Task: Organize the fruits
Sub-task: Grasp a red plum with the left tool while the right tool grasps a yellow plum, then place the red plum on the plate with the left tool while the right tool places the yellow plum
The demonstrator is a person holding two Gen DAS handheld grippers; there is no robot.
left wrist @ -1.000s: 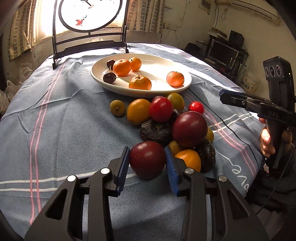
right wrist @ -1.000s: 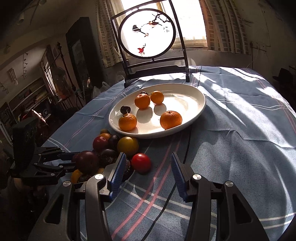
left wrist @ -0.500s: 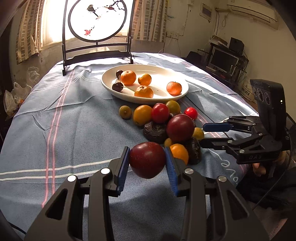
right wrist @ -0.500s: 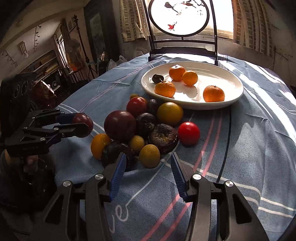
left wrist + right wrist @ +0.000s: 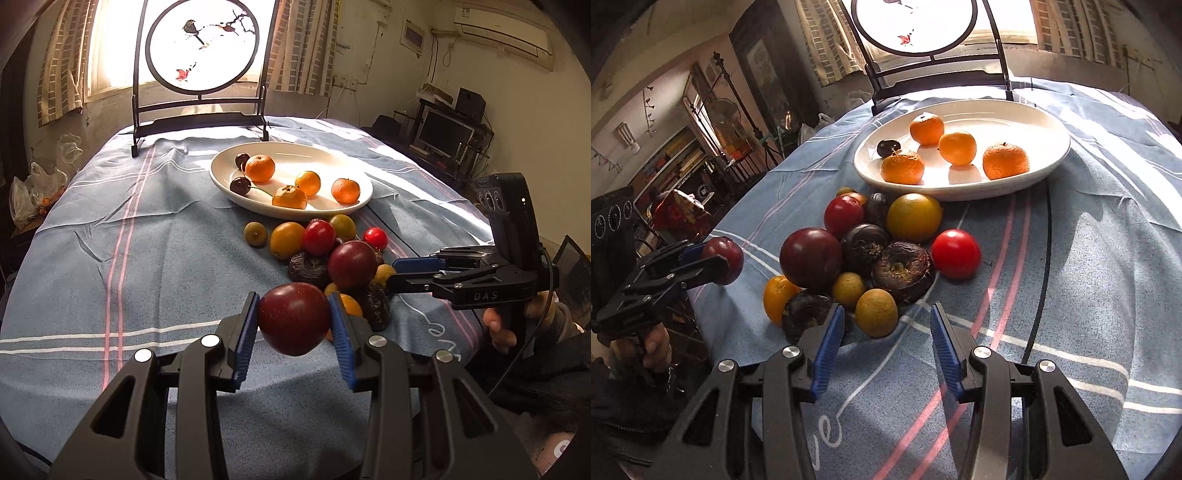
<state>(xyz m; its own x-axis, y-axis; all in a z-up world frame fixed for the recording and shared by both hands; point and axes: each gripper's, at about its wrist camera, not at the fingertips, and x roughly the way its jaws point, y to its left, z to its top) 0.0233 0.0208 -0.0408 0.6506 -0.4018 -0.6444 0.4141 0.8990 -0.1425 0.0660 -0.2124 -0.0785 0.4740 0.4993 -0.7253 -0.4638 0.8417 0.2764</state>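
The left gripper (image 5: pixel 294 325) clamps a round dark-red plum (image 5: pixel 294 322) clear of the cloth; the oval white ceramic plate (image 5: pixel 221 181) lies straight ahead beyond the fruit heap. It holds four mandarins and two cherries. The right gripper (image 5: pixel 887 328) gapes, empty, just short of a round olive-yellow fruit (image 5: pixel 876 313).

the dark plum (image 5: pixel 294 322) hides part of the orange fruit (image 5: pixel 351 305) at its 3 o'clock. in the right wrist view only 1 cherry (image 5: pixel 888 147) shows on the plate (image 5: pixel 1049 162). the round screen (image 5: pixel 916 26) is cut off at 12 o'clock.
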